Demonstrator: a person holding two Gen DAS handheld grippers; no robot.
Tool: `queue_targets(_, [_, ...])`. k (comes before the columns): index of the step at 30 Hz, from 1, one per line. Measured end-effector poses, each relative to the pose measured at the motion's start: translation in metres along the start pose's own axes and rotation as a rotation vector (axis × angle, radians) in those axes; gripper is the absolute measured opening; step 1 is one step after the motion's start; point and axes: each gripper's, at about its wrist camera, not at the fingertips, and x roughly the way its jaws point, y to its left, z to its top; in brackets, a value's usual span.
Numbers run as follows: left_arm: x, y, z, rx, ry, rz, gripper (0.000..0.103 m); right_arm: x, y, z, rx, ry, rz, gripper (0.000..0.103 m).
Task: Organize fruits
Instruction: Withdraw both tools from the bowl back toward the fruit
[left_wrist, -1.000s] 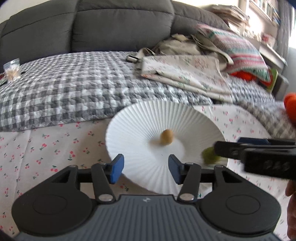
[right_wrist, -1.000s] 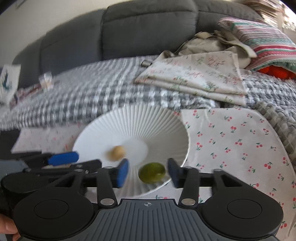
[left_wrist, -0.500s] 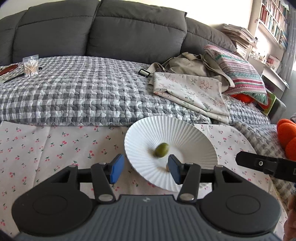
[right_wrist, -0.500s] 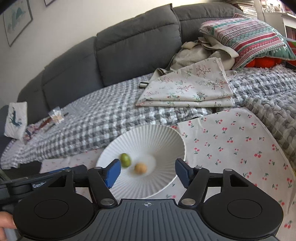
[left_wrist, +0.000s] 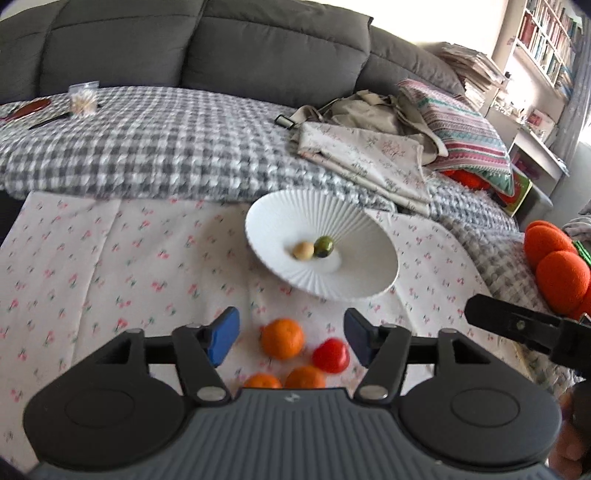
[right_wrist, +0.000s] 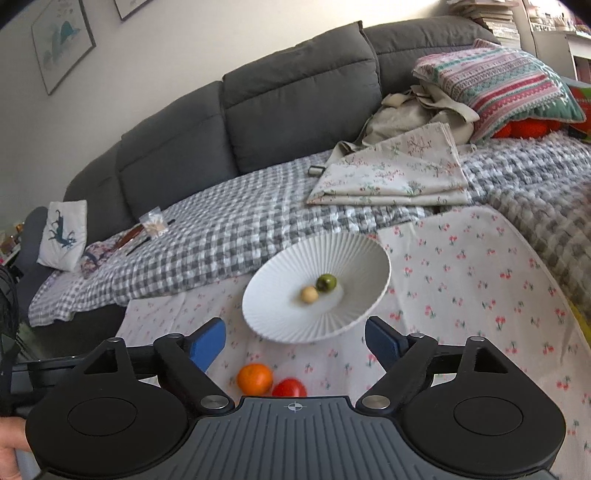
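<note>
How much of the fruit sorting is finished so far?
Done: a green fruit and a pale one sit in the white bowl. In hand: nothing; both tools are empty, their jaws opening. Left: three oranges and a red fruit on the cherry-print cloth.

Cherry-print cloth (left_wrist: 110, 266) covers the carrying surface. Directly on it: white ribbed bowl (left_wrist: 369, 273); nearer the camera, three oranges (left_wrist: 282, 338) and a red fruit (left_wrist: 330, 355) clustered together.
</note>
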Motion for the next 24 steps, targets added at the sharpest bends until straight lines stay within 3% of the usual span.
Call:
queue_targets(4, [-0.01,0.002,-0.014,-0.005,0.011,0.02,0.082,-0.012,0.005,-0.013,-0.014,0.009,0.015,0.092])
queue_targets(8, [-0.021,0.008,-0.029,-0.03,0.014,0.042,0.09,-0.019,0.011,-0.022,-0.034,0.015,0.031,0.096])
queue_targets(24, [-0.009,0.007,-0.068,0.044,0.119,0.026,0.088,-0.013,0.01,-0.045,-0.048,0.125,0.036,0.1])
